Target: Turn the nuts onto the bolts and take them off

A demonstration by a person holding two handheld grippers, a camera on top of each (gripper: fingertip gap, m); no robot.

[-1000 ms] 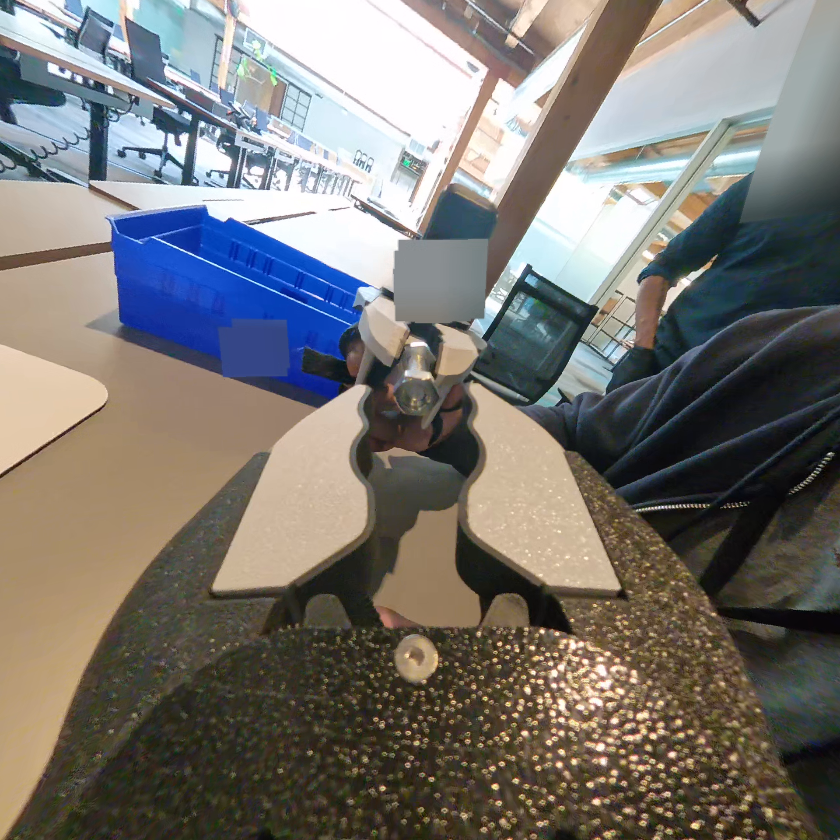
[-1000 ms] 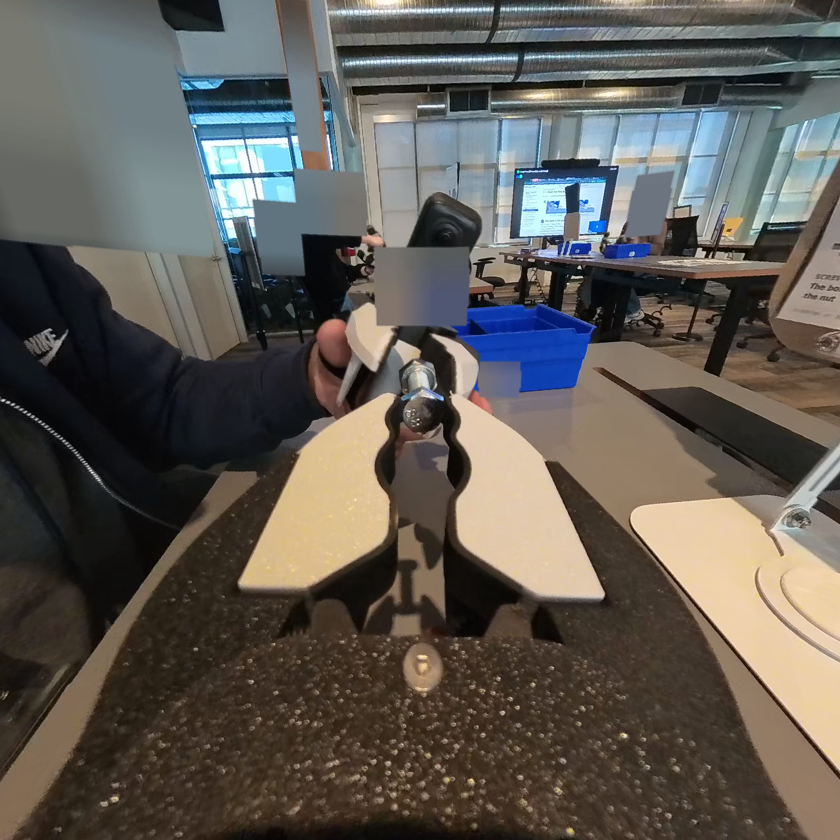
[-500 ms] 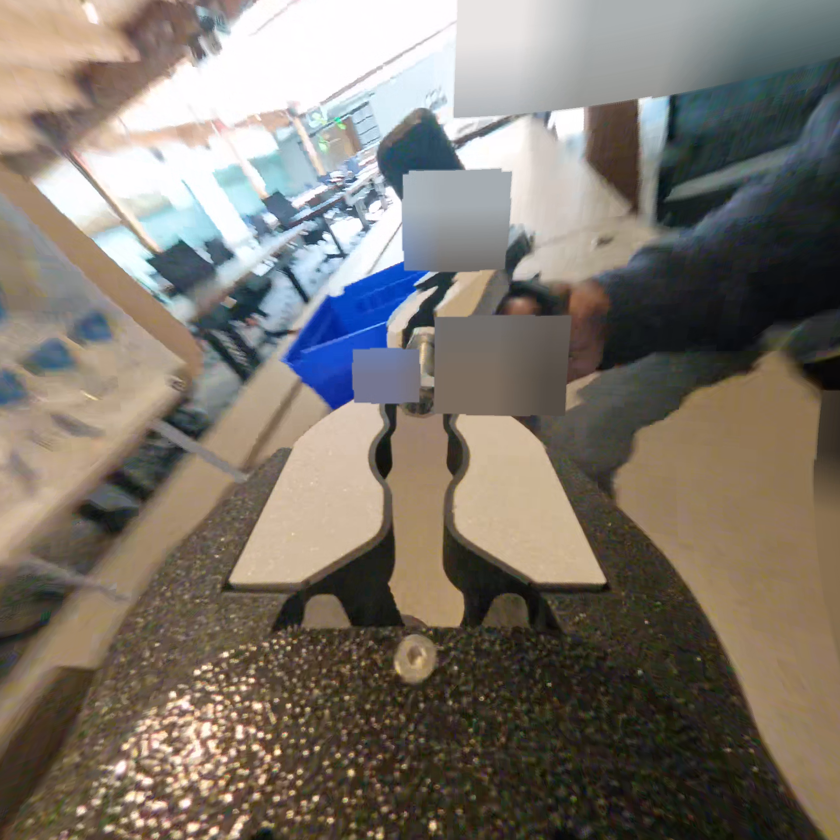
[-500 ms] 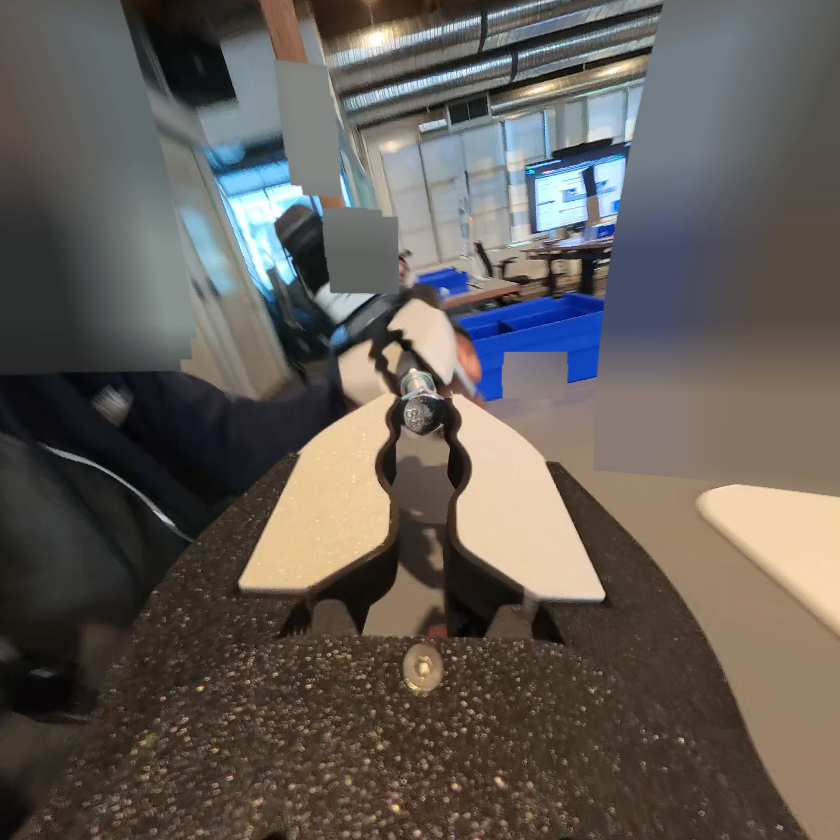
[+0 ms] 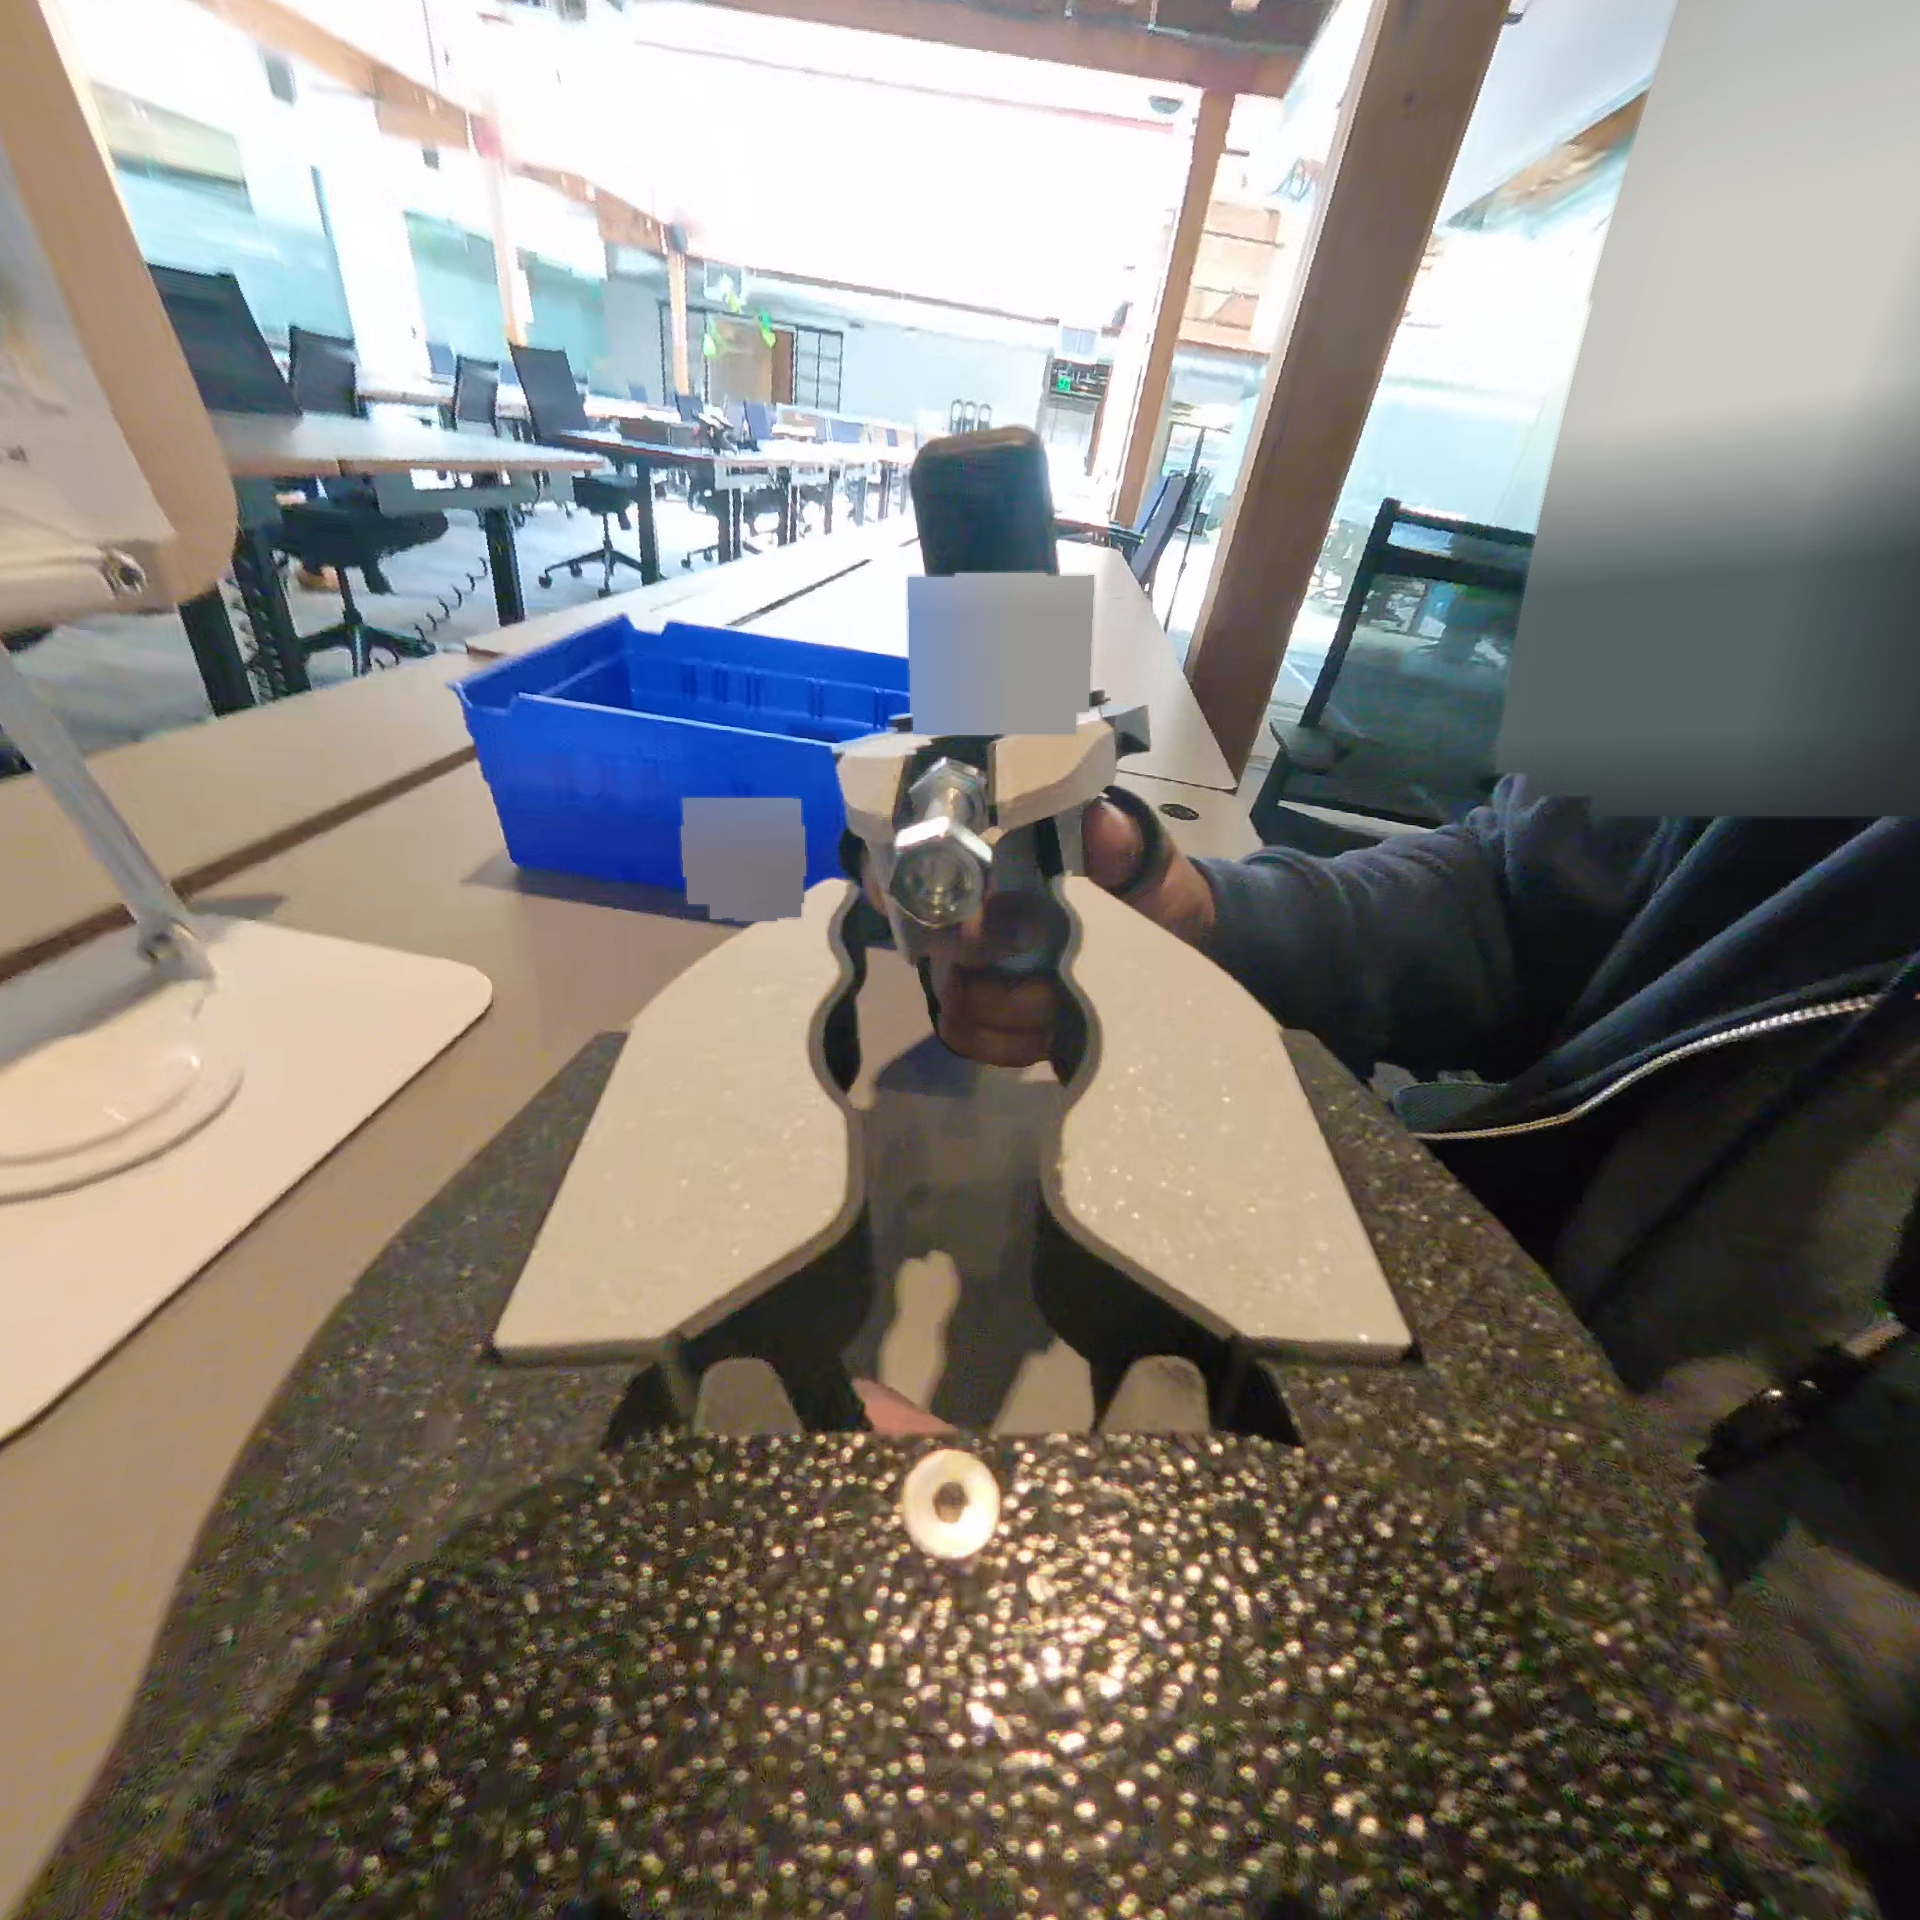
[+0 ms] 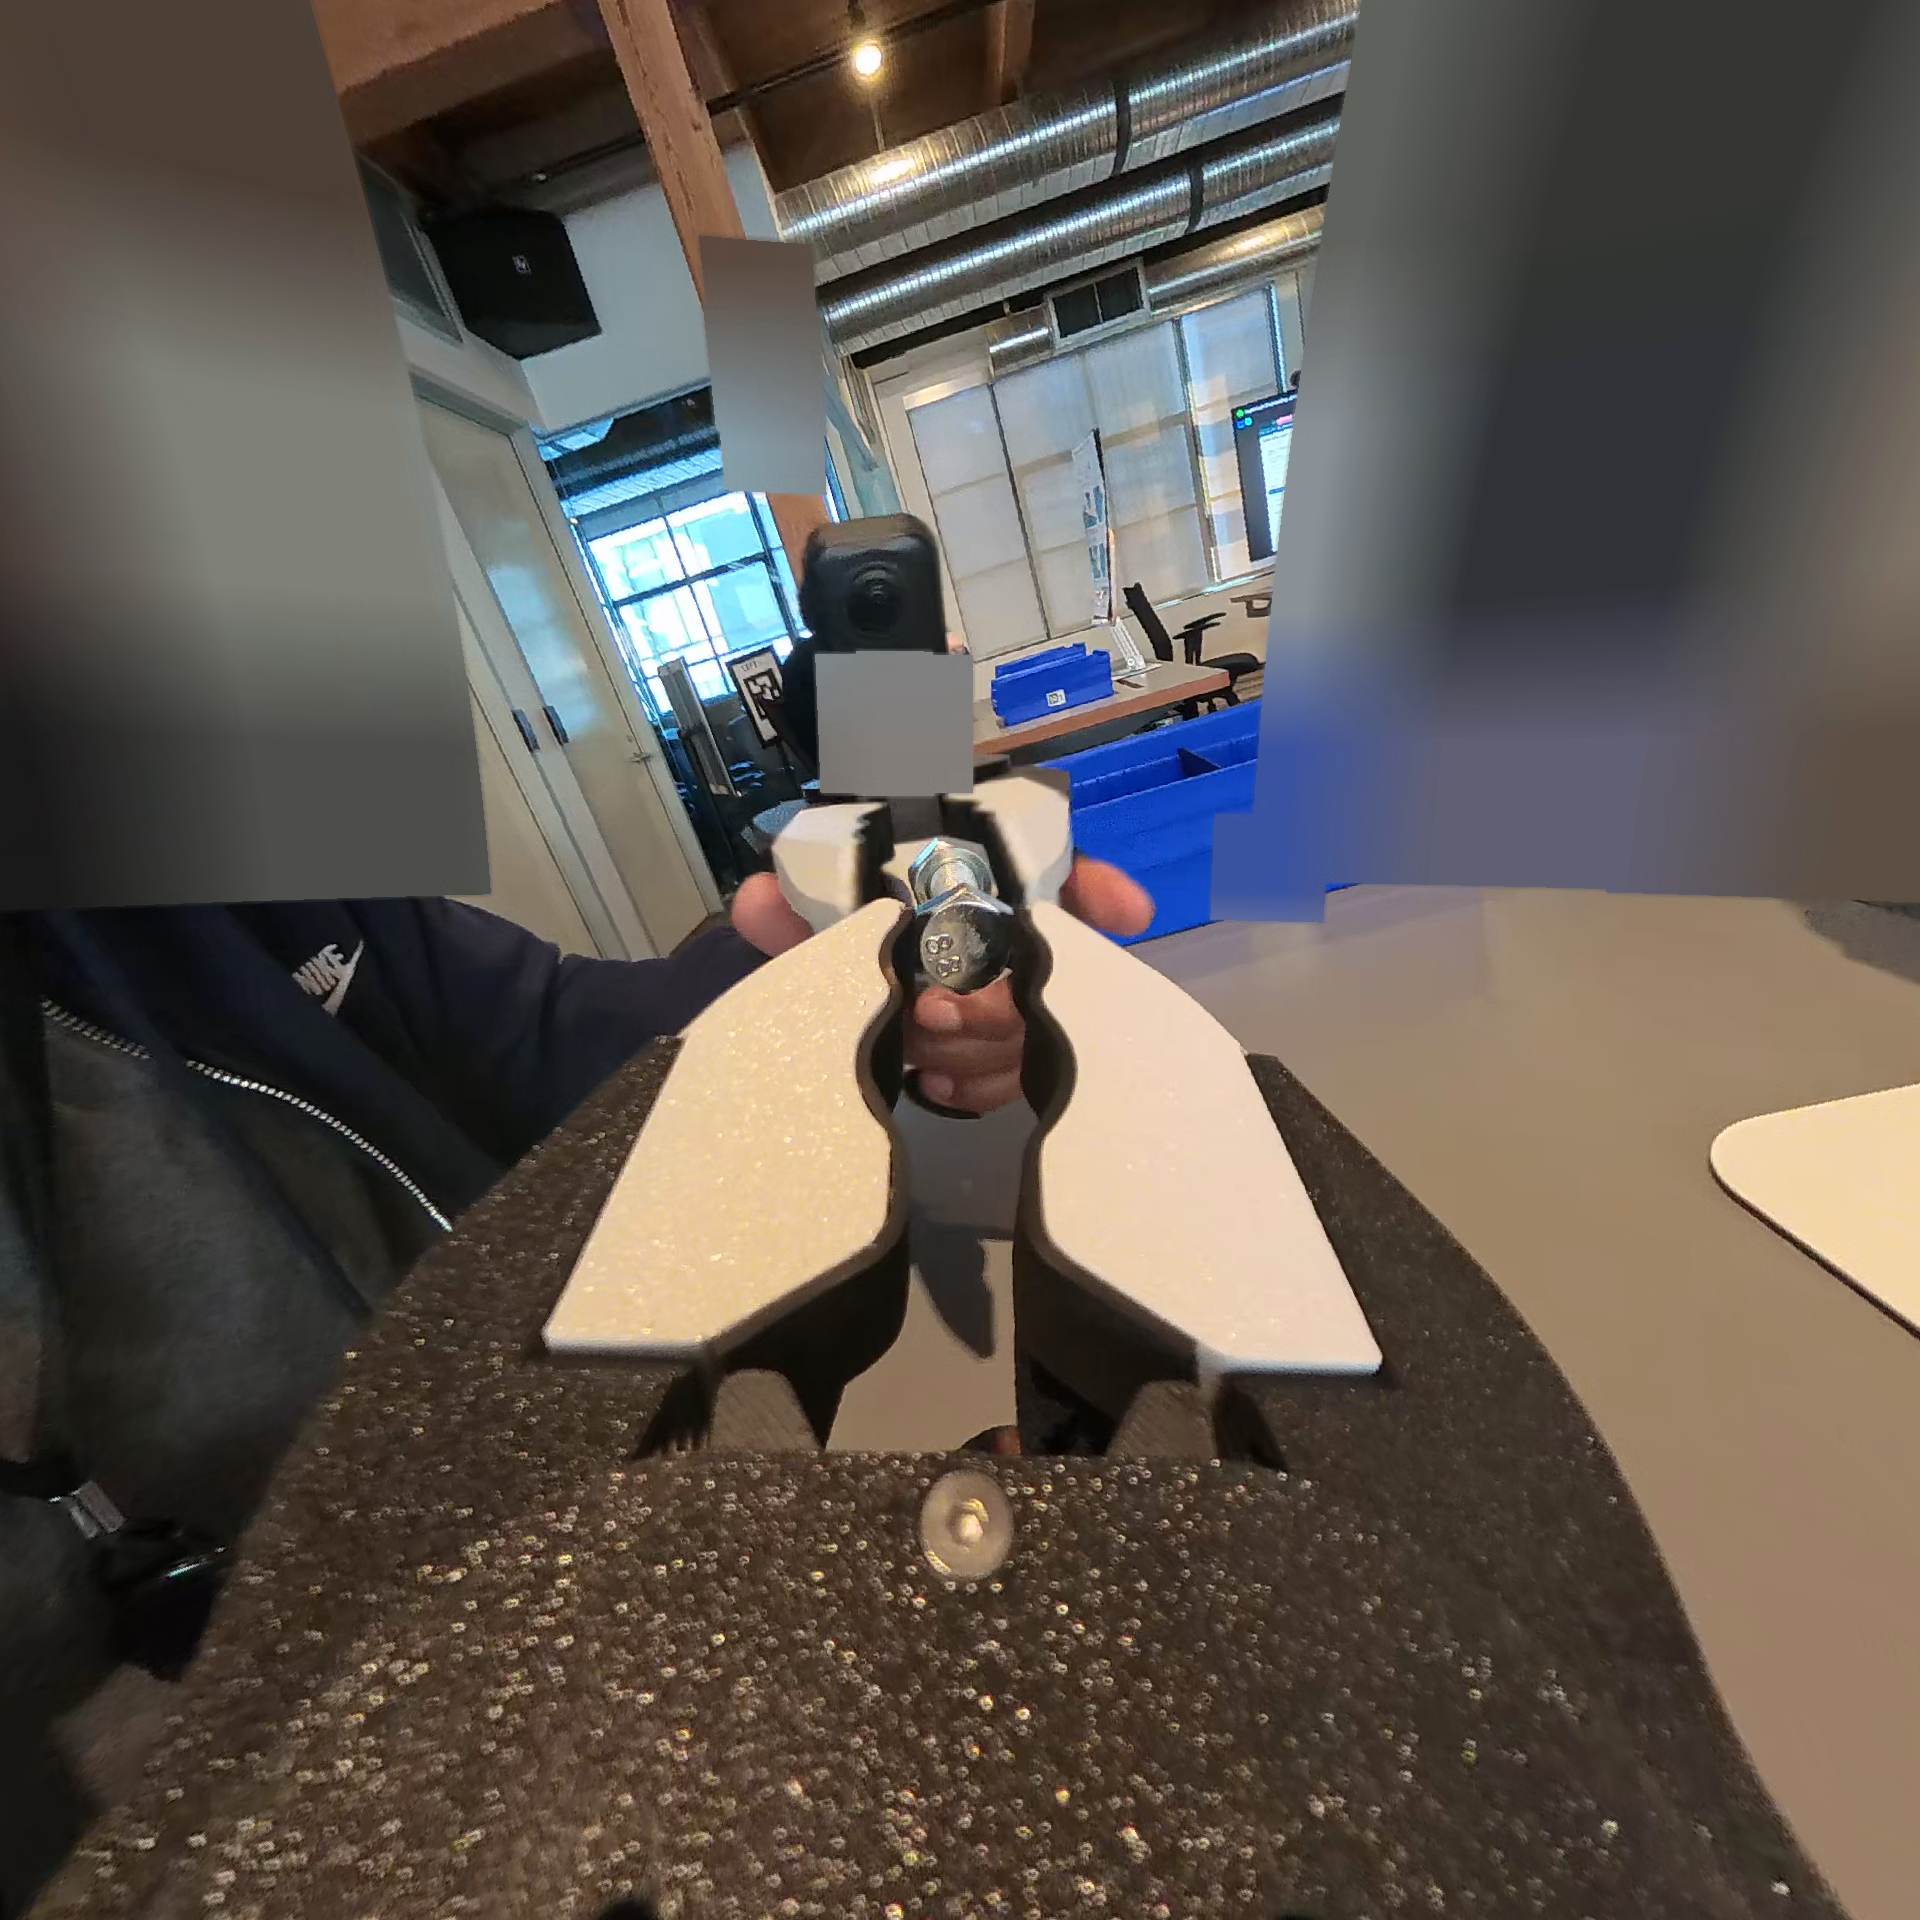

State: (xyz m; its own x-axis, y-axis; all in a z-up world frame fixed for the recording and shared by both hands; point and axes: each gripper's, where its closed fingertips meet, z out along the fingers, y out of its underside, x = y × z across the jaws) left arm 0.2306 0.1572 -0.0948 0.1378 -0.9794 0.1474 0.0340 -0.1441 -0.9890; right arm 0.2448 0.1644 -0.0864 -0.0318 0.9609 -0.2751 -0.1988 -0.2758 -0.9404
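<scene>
A silver bolt (image 6: 961, 951) with a hex nut (image 6: 951, 868) on its thread is held in the air between my two grippers, which face each other. My right gripper (image 6: 966, 935) is shut on the bolt's head. My left gripper (image 5: 956, 925) is open, its tips on either side of the nut (image 5: 935, 883) with a gap on both sides. In the left wrist view the right gripper (image 5: 951, 821) shows farther off, holding the bolt (image 5: 951, 795). In the right wrist view the left gripper (image 6: 935, 852) shows behind the nut.
A blue bin (image 5: 644, 758) stands on the grey table (image 5: 582, 935) behind the grippers; it also shows in the right wrist view (image 6: 1143, 821). A white stand base (image 5: 260, 1039) lies at the left. The person's dark sleeve (image 5: 1403, 935) is at the right. My left and right fingertips are right by each other.
Half a second ago my left gripper was closed narrower at the nut and both views were rolled and blurred. Now both are level again and the left fingers stand wider apart.
</scene>
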